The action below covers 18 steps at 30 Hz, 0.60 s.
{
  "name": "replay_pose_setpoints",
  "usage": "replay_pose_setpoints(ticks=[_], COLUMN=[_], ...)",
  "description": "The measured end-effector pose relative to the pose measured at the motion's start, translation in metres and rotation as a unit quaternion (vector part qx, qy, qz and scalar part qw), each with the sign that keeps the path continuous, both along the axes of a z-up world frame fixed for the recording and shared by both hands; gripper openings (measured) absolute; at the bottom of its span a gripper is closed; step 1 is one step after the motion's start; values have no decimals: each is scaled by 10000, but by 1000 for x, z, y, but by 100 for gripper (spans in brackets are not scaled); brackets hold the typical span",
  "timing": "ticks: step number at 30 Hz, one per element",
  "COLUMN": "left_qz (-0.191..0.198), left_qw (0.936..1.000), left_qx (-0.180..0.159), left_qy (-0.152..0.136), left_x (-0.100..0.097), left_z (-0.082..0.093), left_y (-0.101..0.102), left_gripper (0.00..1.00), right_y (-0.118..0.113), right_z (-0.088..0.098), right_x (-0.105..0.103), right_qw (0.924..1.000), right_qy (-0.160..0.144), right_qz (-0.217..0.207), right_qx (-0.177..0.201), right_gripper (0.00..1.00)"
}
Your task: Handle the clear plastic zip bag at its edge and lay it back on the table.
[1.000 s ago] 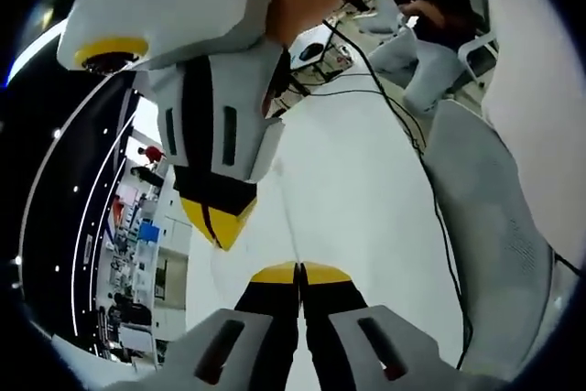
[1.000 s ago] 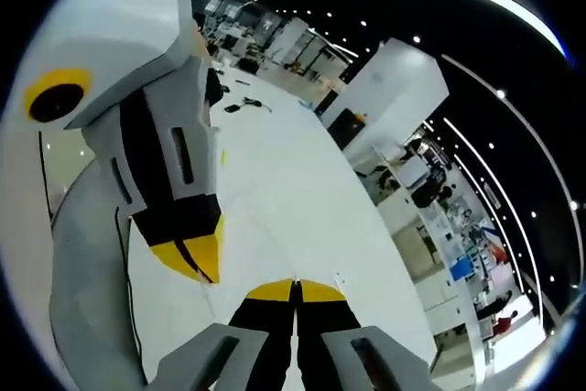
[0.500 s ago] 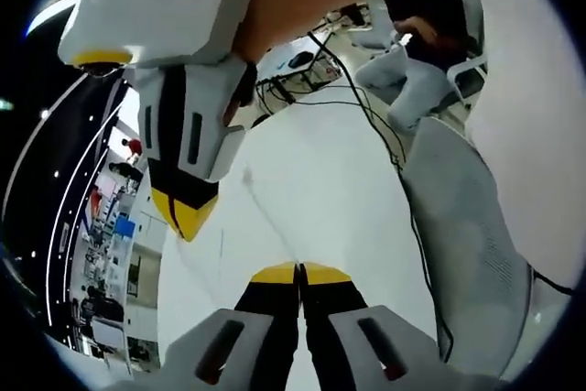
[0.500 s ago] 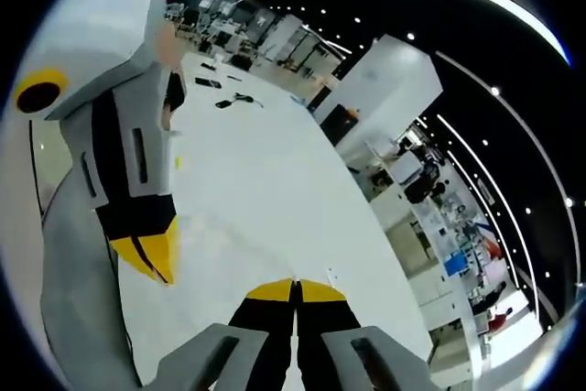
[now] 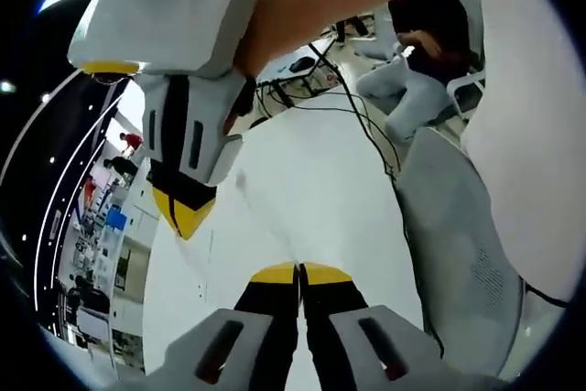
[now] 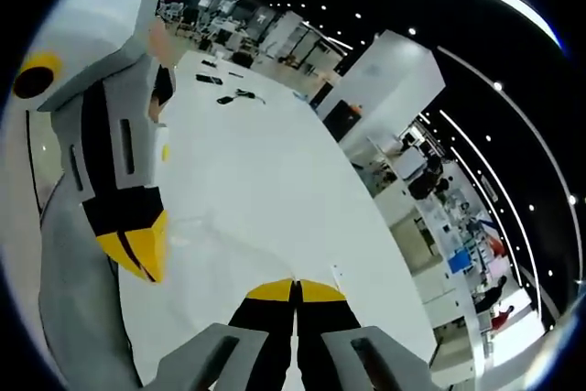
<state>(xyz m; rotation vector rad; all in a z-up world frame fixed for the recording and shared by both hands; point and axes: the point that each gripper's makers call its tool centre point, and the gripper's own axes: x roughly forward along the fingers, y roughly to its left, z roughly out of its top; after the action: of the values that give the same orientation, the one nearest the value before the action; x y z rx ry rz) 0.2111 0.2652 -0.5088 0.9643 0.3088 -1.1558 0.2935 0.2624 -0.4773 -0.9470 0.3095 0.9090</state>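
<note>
The clear plastic zip bag [image 5: 259, 215] is nearly invisible, a faint film with a thin crease line stretched between the two grippers above the white table [image 5: 330, 180]. My left gripper [image 5: 298, 272] is shut on one end of its edge. My right gripper [image 5: 184, 214], held by a bare hand, comes in from the upper left and is shut on the other end. In the right gripper view the bag [image 6: 224, 246] runs from my right gripper [image 6: 295, 288] to the left gripper [image 6: 139, 246] at the left. Both yellow tips are pressed together.
A grey mesh chair [image 5: 458, 254] stands beside the table on the right. Black cables [image 5: 362, 103] and small devices lie at the table's far end, where a person [image 5: 426, 38] sits. In the right gripper view, white cabinets [image 6: 394, 80] stand beyond the table [image 6: 265, 162].
The two grippers have drawn a little farther apart, pulling the bag's edge out between them. Both stay shut, and both views have shifted slightly.
</note>
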Motion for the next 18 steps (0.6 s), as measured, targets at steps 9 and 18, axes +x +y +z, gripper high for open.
replay_pose_setpoints(ticks=[9,18], left_qz=[170,304], left_qw=[9996,9985], left_qx=[-216,-425], left_qy=[-65,-169], left_x=[8,15], left_z=[8,18], left_y=[2,5], left_gripper=[0,5], right_y=[5,4], right_z=[0,1], right_x=[-4,-2], right_qw=[9999,9997], right_qy=[-34,-89], right_qz=[139,171], right_qx=[-86,-150], right_gripper=[0,0])
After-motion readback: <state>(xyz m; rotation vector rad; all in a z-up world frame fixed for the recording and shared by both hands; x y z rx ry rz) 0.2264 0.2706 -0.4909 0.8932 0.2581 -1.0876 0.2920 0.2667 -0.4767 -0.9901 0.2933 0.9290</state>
